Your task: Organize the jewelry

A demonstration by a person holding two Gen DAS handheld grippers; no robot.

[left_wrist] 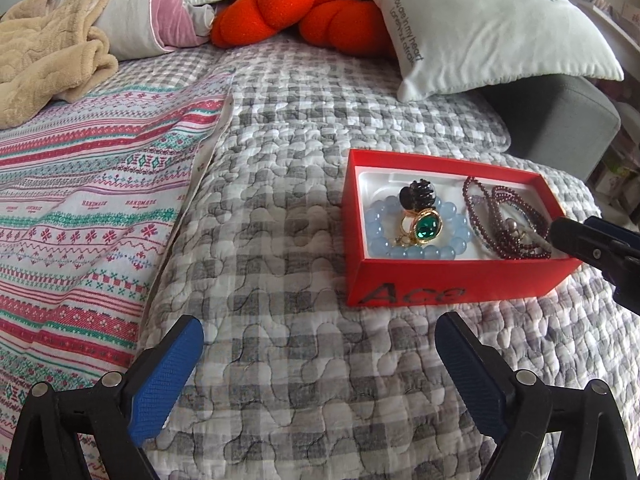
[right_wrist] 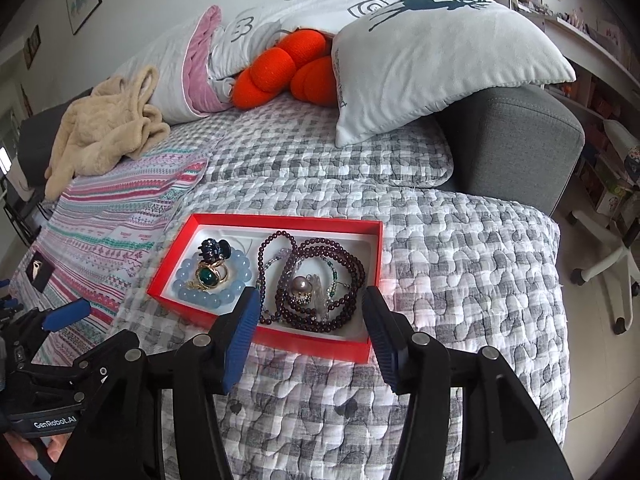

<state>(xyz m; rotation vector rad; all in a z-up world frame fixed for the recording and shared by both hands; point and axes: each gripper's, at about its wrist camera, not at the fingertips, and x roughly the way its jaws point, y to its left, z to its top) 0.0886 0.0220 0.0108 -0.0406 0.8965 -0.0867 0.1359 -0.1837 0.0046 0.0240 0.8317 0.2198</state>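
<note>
A red box (left_wrist: 448, 280) (right_wrist: 176, 252) with a white lining sits on the grey checked quilt. Its left side holds a light blue bead bracelet (left_wrist: 380, 236) (right_wrist: 188, 276), a gold brooch with a green stone (left_wrist: 424, 230) (right_wrist: 209, 277) and a dark hair claw (left_wrist: 418, 194) (right_wrist: 214, 250). Its right side holds dark red bead strands (left_wrist: 504, 216) (right_wrist: 320, 264) with a pearl piece (right_wrist: 301, 285). My left gripper (left_wrist: 320, 332) is open and empty over the quilt, short of the box. My right gripper (right_wrist: 308, 304) is open and empty above the box's near right part.
A striped patterned cloth (left_wrist: 80, 200) covers the quilt to the left. A beige blanket (right_wrist: 108, 132), orange cushion (right_wrist: 288, 68) and white deer pillow (right_wrist: 432, 56) lie at the back. A grey sofa arm (right_wrist: 512, 136) stands right, with floor and a chair base (right_wrist: 600, 264) beyond.
</note>
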